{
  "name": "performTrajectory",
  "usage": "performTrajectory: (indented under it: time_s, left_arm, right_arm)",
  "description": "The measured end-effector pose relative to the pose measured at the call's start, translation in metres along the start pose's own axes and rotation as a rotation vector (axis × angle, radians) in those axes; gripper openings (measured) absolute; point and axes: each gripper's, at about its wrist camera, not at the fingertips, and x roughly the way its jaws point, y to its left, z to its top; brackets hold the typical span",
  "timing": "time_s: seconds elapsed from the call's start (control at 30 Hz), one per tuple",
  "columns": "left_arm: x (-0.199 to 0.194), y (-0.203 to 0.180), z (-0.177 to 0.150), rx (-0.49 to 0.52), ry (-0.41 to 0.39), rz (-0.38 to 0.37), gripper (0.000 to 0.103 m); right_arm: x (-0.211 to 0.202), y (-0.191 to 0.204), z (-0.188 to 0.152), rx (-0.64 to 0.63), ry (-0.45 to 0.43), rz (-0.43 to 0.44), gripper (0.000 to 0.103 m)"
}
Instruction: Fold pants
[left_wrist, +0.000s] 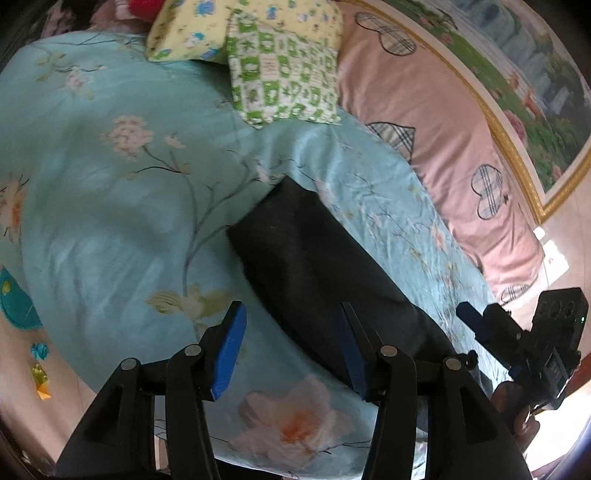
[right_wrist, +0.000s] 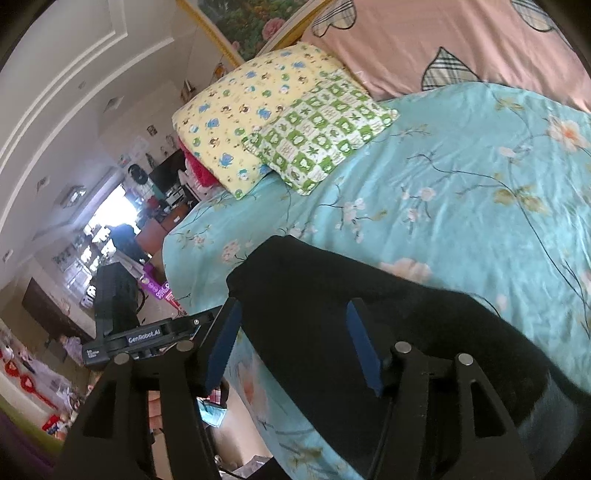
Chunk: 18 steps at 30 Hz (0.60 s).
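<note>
Black pants (left_wrist: 314, 266) lie folded into a long narrow strip on the turquoise flowered bedcover (left_wrist: 110, 221), running from the bed's middle toward its near edge. My left gripper (left_wrist: 291, 332) is open and empty above the strip's near part, its right finger over the cloth. My right gripper (right_wrist: 291, 332) is open and empty over the same pants (right_wrist: 332, 295). The right gripper also shows at the right edge of the left wrist view (left_wrist: 517, 339). The left gripper's body shows in the right wrist view (right_wrist: 147, 338).
A yellow pillow (left_wrist: 192, 29) and a green checked pillow (left_wrist: 284, 70) lie at the bed's far end. A pink sheet with hearts (left_wrist: 443, 122) lies beside the cover. A framed flower picture (left_wrist: 535, 92) stands behind. The room's cluttered floor and furniture (right_wrist: 110, 277) lie beyond the bed edge.
</note>
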Motion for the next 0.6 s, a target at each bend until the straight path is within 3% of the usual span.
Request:
performTrajectory:
  time_s: [0.13,0.43,0.6]
  left_arm:
    - [0.007,0.012,0.004,-0.042,0.014,-0.004,0.054]
    - [0.038,0.026,0.011,-0.129,0.07,-0.024,0.056]
    - [0.045,0.03,0.015,-0.16,0.076,-0.041,0.057]
  right_arm:
    - [0.024,0.001,0.016,-0.024,0.029,0.005,0.062]
    - [0.111,-0.004,0.055,-0.115,0.207,-0.007,0.063]
    - [0.149,-0.005,0.067,-0.17,0.298,0.027,0.063]
